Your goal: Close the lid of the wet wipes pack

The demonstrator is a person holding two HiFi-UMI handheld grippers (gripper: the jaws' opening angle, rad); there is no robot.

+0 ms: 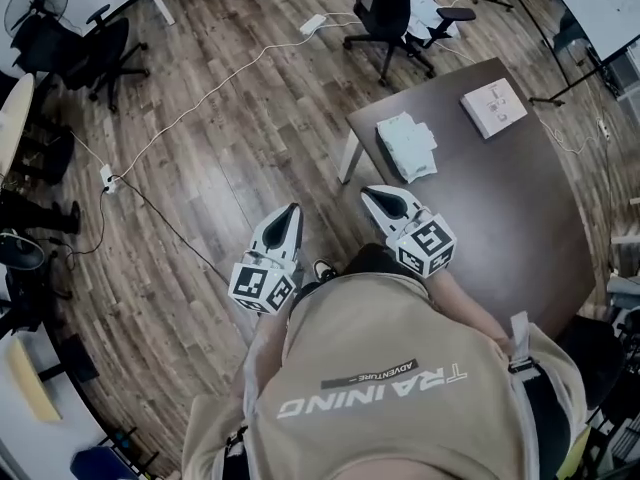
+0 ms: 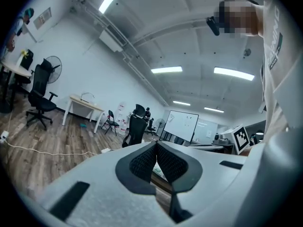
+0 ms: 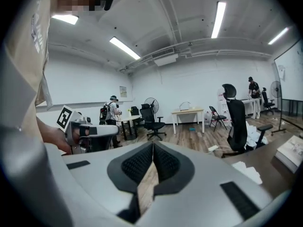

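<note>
Right gripper [image 1: 372, 196] and left gripper [image 1: 292, 213] are both closed and empty, short of the tabletop [image 1: 520, 208]. The wet wipes pack [image 1: 407, 146] lies ahead near its edge. Best to reach over with the closed right tips and press the lid flat.

Glossy wood-plank floor [image 1: 225, 158], matt dark table [image 1: 505, 223]

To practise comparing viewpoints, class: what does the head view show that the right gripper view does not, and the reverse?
Only the head view: the marker cube on the right gripper. Only the right gripper view: ceiling lights, a distant person, that gripper's jaws shut, nothing between. Both: the left gripper, the wet wipes pack, the dark table.
</note>
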